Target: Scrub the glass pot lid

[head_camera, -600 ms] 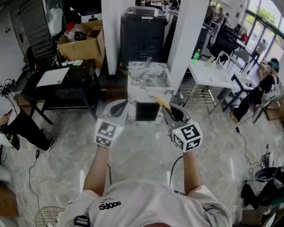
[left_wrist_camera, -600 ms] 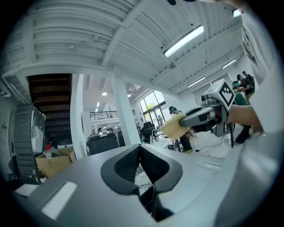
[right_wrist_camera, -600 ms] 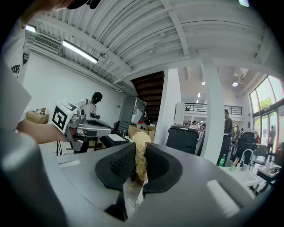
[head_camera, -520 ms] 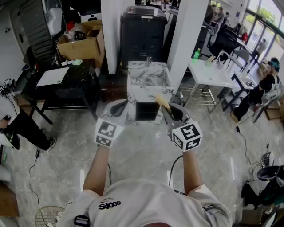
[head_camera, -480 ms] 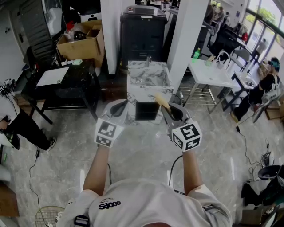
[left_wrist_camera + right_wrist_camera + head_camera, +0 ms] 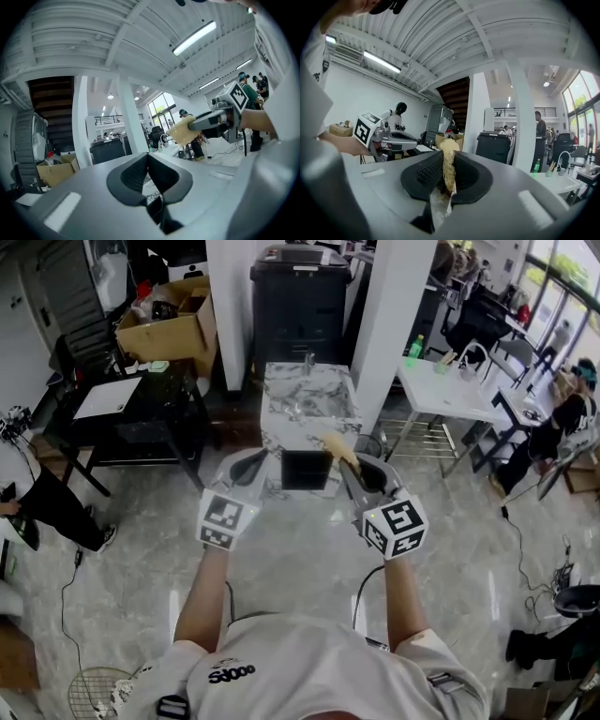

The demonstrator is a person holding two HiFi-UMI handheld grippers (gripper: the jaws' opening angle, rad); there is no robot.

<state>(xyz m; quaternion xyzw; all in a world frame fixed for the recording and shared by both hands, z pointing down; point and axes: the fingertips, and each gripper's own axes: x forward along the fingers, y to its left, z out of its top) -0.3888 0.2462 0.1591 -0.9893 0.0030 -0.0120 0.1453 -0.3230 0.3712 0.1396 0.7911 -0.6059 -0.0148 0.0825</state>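
No glass pot lid shows in any view. I hold both grippers up in front of me, over the floor and short of a marble sink counter (image 6: 309, 395). My left gripper (image 6: 246, 467) is shut with nothing between its pads (image 6: 140, 171). My right gripper (image 6: 352, 471) is shut on a yellow sponge (image 6: 338, 450), which sticks out past the jaws toward the counter. The right gripper view shows the sponge (image 6: 448, 152) squeezed between the dark pads. From the left gripper view, the sponge (image 6: 182, 130) and the right gripper (image 6: 213, 122) appear off to the right.
A black cabinet (image 6: 300, 296) stands behind the counter between two white pillars (image 6: 389, 315). A black table (image 6: 141, 418) and a cardboard box (image 6: 169, 329) are at the left. A white table (image 6: 441, 395) stands at the right. Cables lie on the tiled floor (image 6: 300, 559).
The head view has shifted a little, with the counter slightly nearer. Both grippers keep the same pose and the sponge stays clamped.
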